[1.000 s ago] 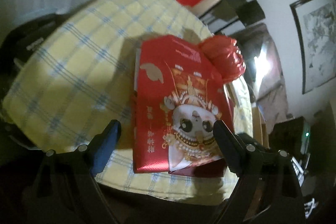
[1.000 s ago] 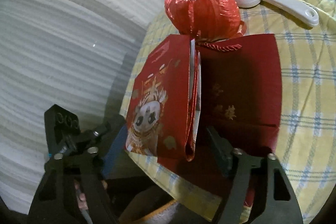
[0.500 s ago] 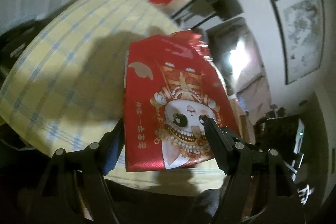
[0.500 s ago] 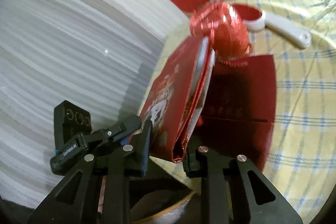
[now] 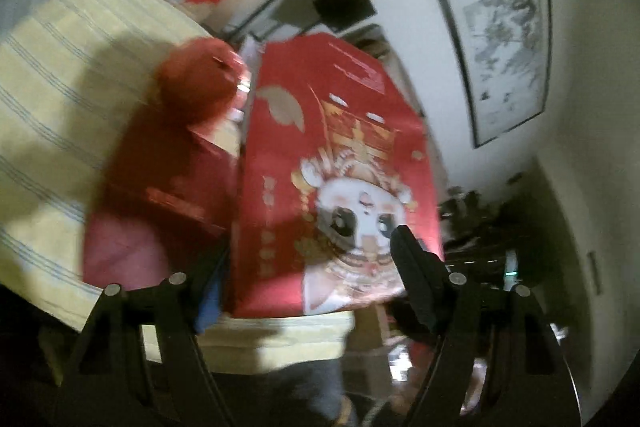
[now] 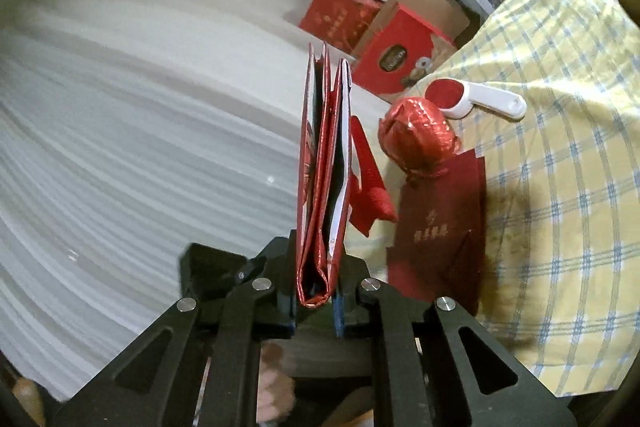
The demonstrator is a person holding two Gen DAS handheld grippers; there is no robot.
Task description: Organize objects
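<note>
A red gift bag (image 5: 340, 163) printed with a crowned cartoon face hangs clear of the table. In the right wrist view the red gift bag (image 6: 320, 187) stands edge-on, its red handle drooping. My right gripper (image 6: 316, 291) is closing, its pads pressed on the bag's folded bottom edge. My left gripper (image 5: 308, 279) straddles the bag's width and its jaws are opening; blur hides whether the pads touch. A dark red bag (image 6: 440, 227) lies flat on the yellow checked tablecloth (image 6: 560, 187), with a red foil ball (image 6: 418, 143) at its top.
A white-handled brush with a red pad (image 6: 476, 99) lies beyond the ball. Red boxes (image 6: 396, 59) are stacked behind the table. A tall stack of white foam sheets (image 6: 120, 147) fills the left. A framed picture (image 5: 504, 43) hangs on the wall. A hand (image 6: 276, 387) shows below.
The gift bag has come up off the dark red bag and now stands on edge. The right jaws have closed on its bottom edge. Both grippers have risen.
</note>
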